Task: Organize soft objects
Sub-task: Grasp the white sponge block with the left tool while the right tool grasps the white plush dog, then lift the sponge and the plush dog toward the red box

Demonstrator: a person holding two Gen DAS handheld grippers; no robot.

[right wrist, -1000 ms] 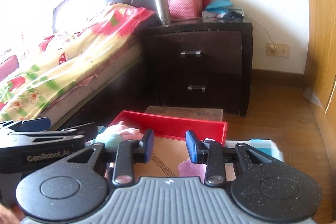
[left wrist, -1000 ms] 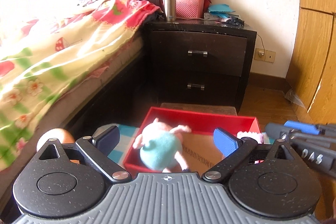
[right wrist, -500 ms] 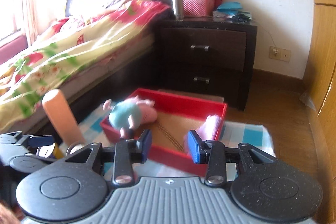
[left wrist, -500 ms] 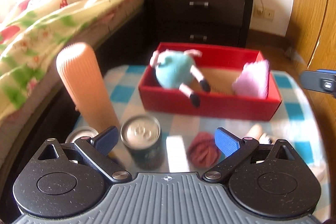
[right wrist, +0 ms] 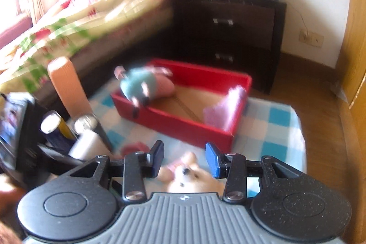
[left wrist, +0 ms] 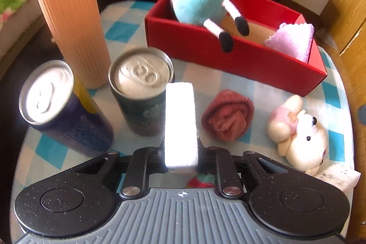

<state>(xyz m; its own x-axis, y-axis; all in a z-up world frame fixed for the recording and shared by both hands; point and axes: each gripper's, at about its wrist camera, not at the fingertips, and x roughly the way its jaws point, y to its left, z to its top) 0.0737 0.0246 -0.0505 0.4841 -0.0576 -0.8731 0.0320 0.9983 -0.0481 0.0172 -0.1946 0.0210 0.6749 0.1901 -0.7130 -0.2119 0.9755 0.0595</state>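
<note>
Left gripper (left wrist: 181, 152) clamps a white sponge block (left wrist: 180, 122) — cans (left wrist: 141, 93) crowd beside it; right gripper (right wrist: 184, 160) gapes over the plush dog (right wrist: 189, 180) (blurred).

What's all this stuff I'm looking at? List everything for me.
Red cardboard box: 1, red, far side of table.
Plush doll in teal dress: 1, teal and pink, box's left end, legs over rim.
Fluffy lilac cloth: 1, lilac, box's right end.
Knitted ball: 1, rust red, tablecloth.
Cream plush animal: 1, cream and pink, right of ball.
Drink cans: 2, dark, left.
Ribbed cylinder: 1, peach, behind cans.
White foam block: 1, white, left gripper.
Checked tablecloth: 1, blue-white.
Nightstand: 1, dark.
Left gripper: shut.
Right gripper: open, above plush animal.
</note>
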